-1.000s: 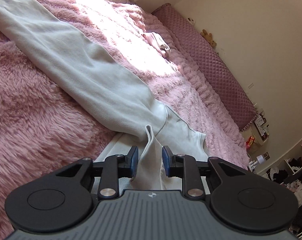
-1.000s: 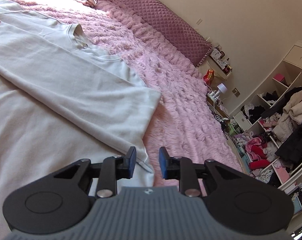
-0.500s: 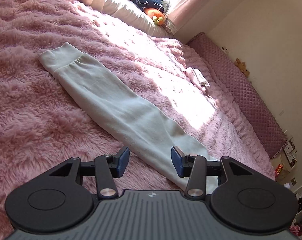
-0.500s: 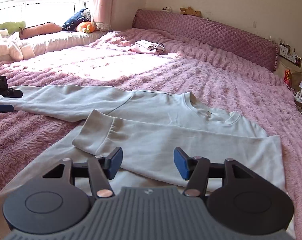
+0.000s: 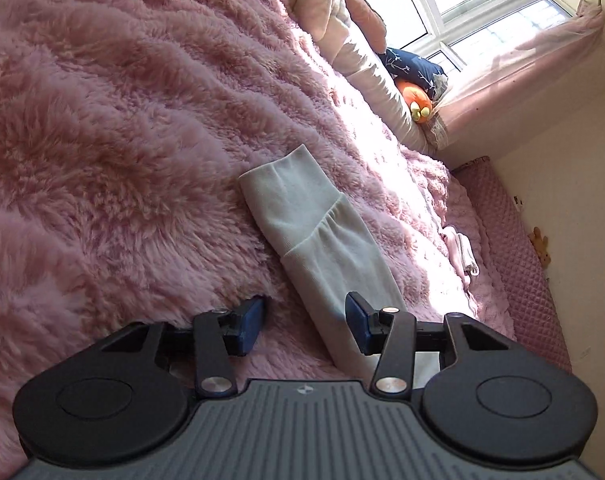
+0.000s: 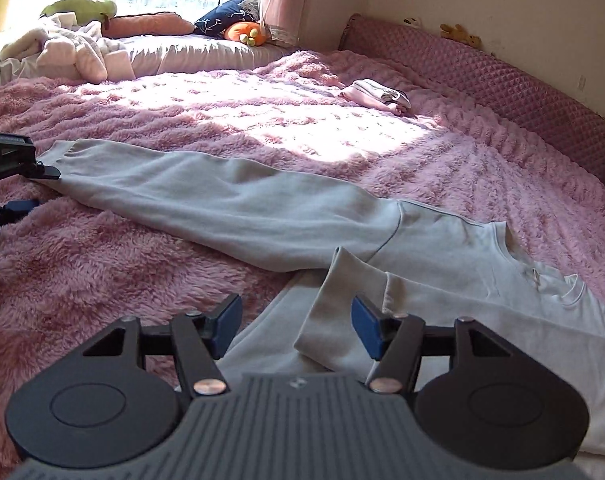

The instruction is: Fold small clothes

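Observation:
A pale grey long-sleeved sweatshirt lies on the pink fluffy bed cover. One sleeve stretches out to the left; its ribbed cuff shows in the left wrist view. My left gripper is open, low over that sleeve just short of the cuff, one fingertip on the cover and one over the cloth. It also shows at the left edge of the right wrist view. The other sleeve is folded across the body, and its cuff lies between the open fingers of my right gripper.
A folded pink and white garment lies farther up the bed. Pillows, a blanket and an orange plush toy sit under the window. A quilted pink headboard runs along the right wall.
My left gripper let go of the cloth at the body, opened and travelled along the outstretched sleeve to its cuff. My right gripper opened and swung round over the folded sleeve's cuff.

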{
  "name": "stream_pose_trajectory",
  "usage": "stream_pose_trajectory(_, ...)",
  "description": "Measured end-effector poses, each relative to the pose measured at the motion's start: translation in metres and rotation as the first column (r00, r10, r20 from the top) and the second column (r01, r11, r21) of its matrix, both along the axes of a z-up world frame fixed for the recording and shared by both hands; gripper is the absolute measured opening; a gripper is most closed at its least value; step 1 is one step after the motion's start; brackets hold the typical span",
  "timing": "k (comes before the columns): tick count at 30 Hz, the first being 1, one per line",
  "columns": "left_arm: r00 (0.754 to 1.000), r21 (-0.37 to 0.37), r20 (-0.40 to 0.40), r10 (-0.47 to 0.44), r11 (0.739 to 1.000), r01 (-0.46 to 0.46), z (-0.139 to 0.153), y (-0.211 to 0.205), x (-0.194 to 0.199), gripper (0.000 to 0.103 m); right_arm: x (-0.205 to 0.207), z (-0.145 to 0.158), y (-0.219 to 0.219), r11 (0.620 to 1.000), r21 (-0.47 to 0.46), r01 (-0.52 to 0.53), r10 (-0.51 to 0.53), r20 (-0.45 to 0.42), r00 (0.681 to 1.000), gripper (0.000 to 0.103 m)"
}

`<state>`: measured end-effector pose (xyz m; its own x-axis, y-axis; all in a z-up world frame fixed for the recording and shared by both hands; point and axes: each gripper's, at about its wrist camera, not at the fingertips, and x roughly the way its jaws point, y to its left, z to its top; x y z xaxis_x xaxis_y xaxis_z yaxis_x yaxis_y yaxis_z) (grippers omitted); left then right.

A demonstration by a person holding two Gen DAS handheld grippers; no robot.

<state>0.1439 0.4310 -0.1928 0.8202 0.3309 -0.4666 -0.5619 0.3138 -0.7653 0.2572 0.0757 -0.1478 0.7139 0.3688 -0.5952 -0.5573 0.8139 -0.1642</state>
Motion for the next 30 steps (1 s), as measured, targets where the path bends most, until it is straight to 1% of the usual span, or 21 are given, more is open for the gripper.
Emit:
stream_pose_trajectory(3, 0.998, -0.014, 0.026, 0.051, 0.999, -0.050, -0.003, 0.013, 0.004, 0.055, -0.001, -0.003, -0.005, 1.000, -0.012, 0.002, -0.002, -0.019, 1.000, 0.057)
stream_pose_trajectory(6, 0.995, -0.013, 0.028, 0.092, 0.996, -0.092, -0.001, 0.023, 0.011, 0.055, -0.001, -0.004, -0.012, 1.000, -0.023, 0.017, -0.018, -0.023, 1.000, 0.057)
stream_pose_trajectory(8, 0.994, -0.026, 0.039, 0.103, 0.994, -0.102, -0.001, 0.028, 0.013, 0.055, 0.000, -0.003, -0.019, 0.999, -0.018, 0.032, -0.032, -0.029, 0.999, 0.057)
stream_pose_trajectory(9, 0.994, -0.026, 0.049, 0.094, 0.995, -0.093, 0.000, 0.029, 0.014, 0.054, 0.001, -0.002, -0.022, 0.999, -0.014, 0.038, -0.039, -0.030, 0.999, 0.057)
stream_pose_trajectory(10, 0.996, -0.005, 0.058, 0.073, 0.997, -0.073, 0.002, 0.028, 0.015, 0.050, 0.002, -0.002, -0.026, 0.999, -0.013, 0.046, -0.047, -0.029, 0.998, 0.057)
stream_pose_trajectory(11, 0.997, 0.029, 0.050, 0.057, 0.998, -0.059, 0.006, 0.025, 0.016, 0.024, 0.002, -0.001, -0.030, 0.998, -0.013, 0.054, -0.054, -0.028, 0.998, 0.057)
stream_pose_trajectory(12, 0.998, 0.055, 0.042, 0.038, 0.998, -0.040, 0.010, 0.022, 0.017, 0.009, 0.002, -0.001, -0.034, 0.998, -0.012, 0.061, -0.061, -0.027, 0.998, 0.057)
stream_pose_trajectory(15, 0.998, 0.088, 0.067, 0.022, 0.996, -0.028, 0.022, 0.013, 0.017, 0.009, 0.002, 0.000, -0.043, 0.997, -0.008, 0.080, -0.080, -0.035, 0.996, 0.057)
stream_pose_trajectory(17, 0.994, 0.095, 0.110, 0.012, 0.995, -0.023, 0.035, 0.007, 0.016, 0.009, 0.001, 0.003, -0.052, 0.996, -0.003, 0.090, -0.090, -0.032, 0.995, 0.058)
stream_pose_trajectory(20, 0.984, 0.145, 0.173, -0.050, 0.989, 0.025, 0.063, -0.009, 0.023, 0.009, -0.003, 0.009, -0.068, 0.995, 0.001, 0.104, -0.104, -0.018, 0.994, 0.061)
stream_pose_trajectory(21, 0.977, 0.169, 0.196, -0.084, 0.984, 0.051, 0.077, -0.017, 0.027, 0.009, -0.005, 0.012, -0.074, 0.994, 0.003, 0.111, -0.111, -0.014, 0.994, 0.062)
stream_pose_trajectory(24, 0.946, 0.244, 0.261, -0.194, 0.961, 0.130, 0.114, -0.048, 0.040, 0.009, -0.010, 0.018, -0.099, 0.990, 0.010, 0.141, -0.141, -0.009, 0.990, 0.062)
stream_pose_trajectory(27, 0.901, 0.307, 0.301, -0.313, 0.926, 0.219, 0.144, -0.090, 0.059, 0.009, -0.016, 0.022, -0.123, 0.985, 0.006, 0.170, -0.170, -0.001, 0.985, 0.062)
stream_pose_trajectory(30, 0.840, 0.369, 0.311, -0.444, 0.871, 0.324, 0.165, -0.145, 0.081, 0.009, -0.021, 0.025, -0.151, 0.978, 0.003, 0.207, -0.207, 0.006, 0.978, 0.065)
